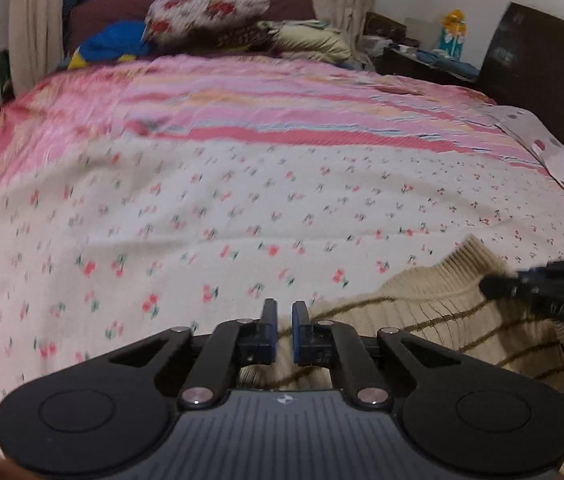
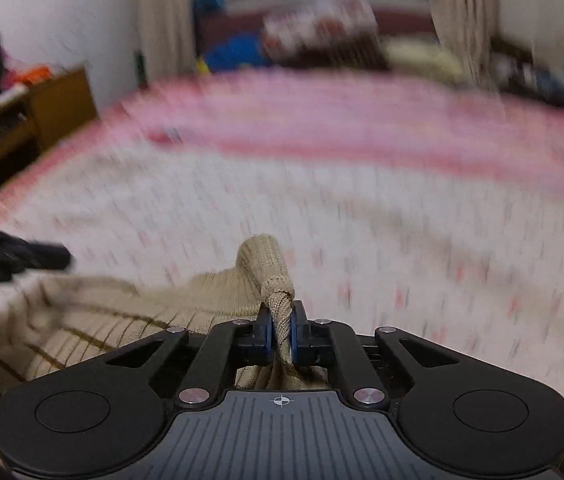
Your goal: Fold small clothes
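Bed (image 2: 362,216); only right tongs (image 2: 281,316) visibly pinch sweater (image 2: 210,292)

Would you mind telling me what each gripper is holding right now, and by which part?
The right gripper pinches the beige sweater by a bunched ribbed edge. The left gripper is nearly shut at the sweater's edge; whether it grips fabric cannot be told.

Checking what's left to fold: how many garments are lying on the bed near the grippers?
1: a beige striped sweater on the cherry-print sheet, its ribbed edge pinched in the right gripper. The left gripper is at its other side. More may lie out of view.
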`<state>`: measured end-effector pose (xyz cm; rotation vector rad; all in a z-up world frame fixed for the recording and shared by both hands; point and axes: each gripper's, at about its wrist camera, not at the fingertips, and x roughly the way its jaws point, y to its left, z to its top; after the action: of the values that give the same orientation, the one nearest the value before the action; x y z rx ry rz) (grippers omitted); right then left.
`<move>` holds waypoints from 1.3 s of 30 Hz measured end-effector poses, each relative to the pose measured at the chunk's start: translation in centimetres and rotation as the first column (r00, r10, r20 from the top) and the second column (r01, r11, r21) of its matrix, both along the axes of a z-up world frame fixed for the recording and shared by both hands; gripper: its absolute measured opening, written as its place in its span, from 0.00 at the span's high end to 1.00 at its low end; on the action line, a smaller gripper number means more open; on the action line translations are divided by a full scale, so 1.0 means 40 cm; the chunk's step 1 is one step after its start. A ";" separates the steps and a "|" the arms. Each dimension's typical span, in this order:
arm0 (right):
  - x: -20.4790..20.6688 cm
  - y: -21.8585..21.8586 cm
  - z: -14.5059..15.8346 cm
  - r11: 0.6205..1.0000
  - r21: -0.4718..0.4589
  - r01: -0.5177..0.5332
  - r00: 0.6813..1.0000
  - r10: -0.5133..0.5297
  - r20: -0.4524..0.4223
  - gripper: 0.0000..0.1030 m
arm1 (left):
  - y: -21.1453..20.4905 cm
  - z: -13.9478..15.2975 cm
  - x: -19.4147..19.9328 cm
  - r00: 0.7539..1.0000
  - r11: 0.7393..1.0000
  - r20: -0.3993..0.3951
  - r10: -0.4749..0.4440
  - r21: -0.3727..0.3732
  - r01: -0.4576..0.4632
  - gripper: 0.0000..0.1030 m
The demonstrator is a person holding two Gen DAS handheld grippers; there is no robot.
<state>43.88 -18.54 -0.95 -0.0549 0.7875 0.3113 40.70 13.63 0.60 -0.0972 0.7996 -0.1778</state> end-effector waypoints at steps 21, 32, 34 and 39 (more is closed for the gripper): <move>-0.041 0.128 0.085 0.986 0.039 -0.164 0.982 0.160 0.100 0.71 | -0.108 -0.059 -0.146 0.968 0.959 -0.050 -0.247 0.133 0.251 0.72; 0.067 0.327 0.016 0.943 -0.151 -0.297 0.955 0.293 -0.043 0.53 | -0.077 -0.070 -0.227 0.971 0.969 -0.017 -0.239 0.056 0.240 0.74; 0.077 0.310 -0.004 0.950 -0.120 -0.288 0.956 0.277 -0.102 0.54 | -0.069 -0.066 -0.238 0.970 0.969 -0.006 -0.243 0.054 0.243 0.74; -0.003 0.264 -0.026 0.928 -0.118 -0.352 0.933 0.339 -0.117 0.54 | -0.009 -0.019 -0.237 0.979 0.981 0.062 -0.194 0.006 0.194 0.71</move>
<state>43.77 -7.97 -1.98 -0.3140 0.8932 0.5983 31.23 13.29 -0.15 -0.0131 0.7466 -0.3635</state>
